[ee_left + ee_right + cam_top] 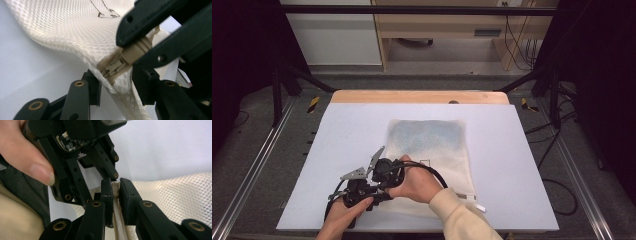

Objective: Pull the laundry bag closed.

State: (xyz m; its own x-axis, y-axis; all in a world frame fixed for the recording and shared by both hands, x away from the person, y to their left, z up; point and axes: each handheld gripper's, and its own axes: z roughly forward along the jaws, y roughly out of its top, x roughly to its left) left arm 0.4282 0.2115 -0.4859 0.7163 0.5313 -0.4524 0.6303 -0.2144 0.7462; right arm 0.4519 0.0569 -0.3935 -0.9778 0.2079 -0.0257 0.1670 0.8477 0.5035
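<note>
free: white table [512,165] right and far | blocked: mesh bag [427,145] centre, both tools crowded near-left corner

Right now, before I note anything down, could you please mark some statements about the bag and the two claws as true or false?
1. The right claw is shut on the zipper pull. True.
2. The two claws work at opposite ends of the mesh bag. False: the left claw is close beside the right one, at the bag's near left corner.
3. The bag lies on a white table. True.
4. The bag is made of black solid cloth. False: it is cream-white netting.
5. The edge of the bag runs between the jaws of the left claw. True.
</note>
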